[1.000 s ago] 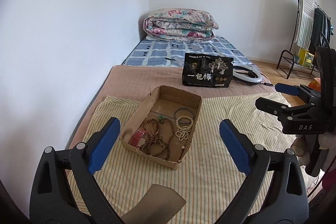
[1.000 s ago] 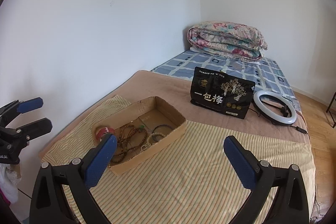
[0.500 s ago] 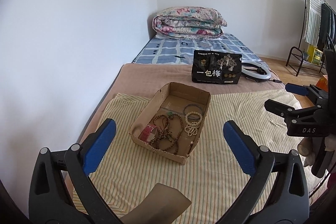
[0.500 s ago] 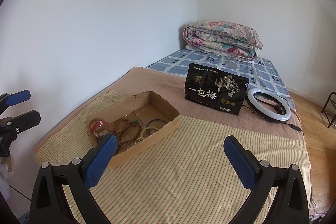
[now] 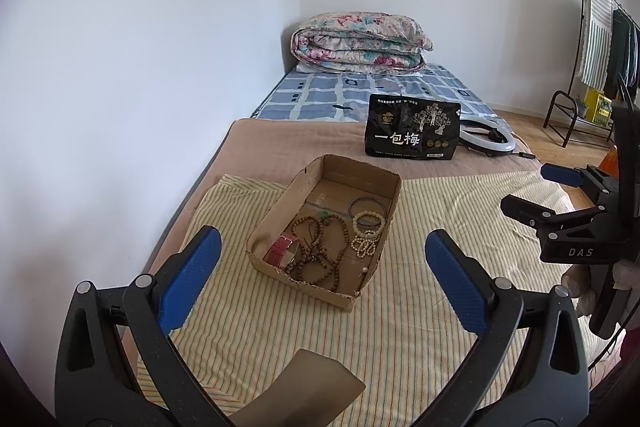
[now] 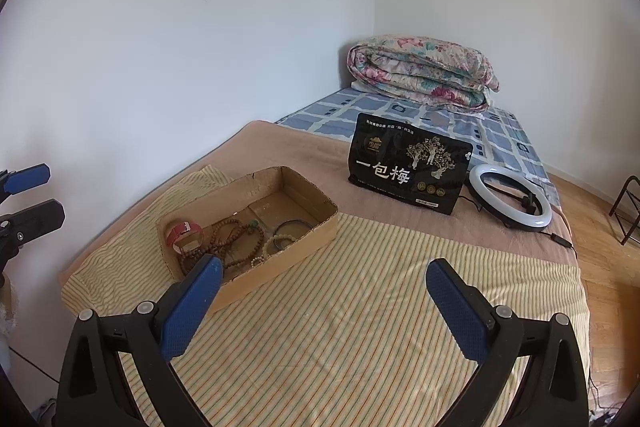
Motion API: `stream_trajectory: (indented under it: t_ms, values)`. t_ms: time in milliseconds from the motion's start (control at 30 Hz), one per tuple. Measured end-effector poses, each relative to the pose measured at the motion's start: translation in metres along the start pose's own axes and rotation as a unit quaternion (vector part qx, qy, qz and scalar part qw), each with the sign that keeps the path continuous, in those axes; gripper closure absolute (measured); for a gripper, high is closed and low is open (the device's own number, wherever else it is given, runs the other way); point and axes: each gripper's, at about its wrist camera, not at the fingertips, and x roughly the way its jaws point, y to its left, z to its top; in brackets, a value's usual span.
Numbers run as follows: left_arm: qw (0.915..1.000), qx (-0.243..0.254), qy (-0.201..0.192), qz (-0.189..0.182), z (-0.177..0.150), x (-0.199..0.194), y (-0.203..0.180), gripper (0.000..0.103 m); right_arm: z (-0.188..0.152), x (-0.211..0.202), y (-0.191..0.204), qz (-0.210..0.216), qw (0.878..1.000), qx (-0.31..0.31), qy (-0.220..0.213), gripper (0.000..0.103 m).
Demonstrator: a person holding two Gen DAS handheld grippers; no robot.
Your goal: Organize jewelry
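Observation:
A shallow cardboard box (image 5: 276, 211) sits on a striped cloth (image 5: 420, 307) on the bed. It holds brown bead strands (image 5: 320, 251), a cream bead bracelet (image 5: 368, 219), a dark bangle (image 5: 366, 205) and a red band (image 5: 282, 253). The box also shows in the right wrist view (image 6: 280, 269). My left gripper (image 5: 322, 263) is open and empty, held above the cloth in front of the box. My right gripper (image 6: 320, 291) is open and empty, to the right of the box; it appears in the left wrist view (image 5: 532, 191).
A black snack bag (image 5: 412, 133) stands behind the box, with a ring light (image 5: 486, 141) beside it. A folded floral quilt (image 5: 360, 43) lies at the bed's far end. White walls run along the left. A clothes rack (image 5: 600, 39) stands at the right.
Both grippers have pulled back and risen from the box, so it looks smaller and farther. Both stay open and empty.

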Motion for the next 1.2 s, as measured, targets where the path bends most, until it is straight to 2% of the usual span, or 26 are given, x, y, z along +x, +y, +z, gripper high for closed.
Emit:
stream_trajectory:
  t_ms: [1200]
  values:
    - [1.0, 0.0, -0.003, 0.002, 0.0021, -0.0071, 0.0, 0.0, -0.0048, 0.0024, 0.0019, 0.004, 1.0, 0.003, 0.002, 0.0]
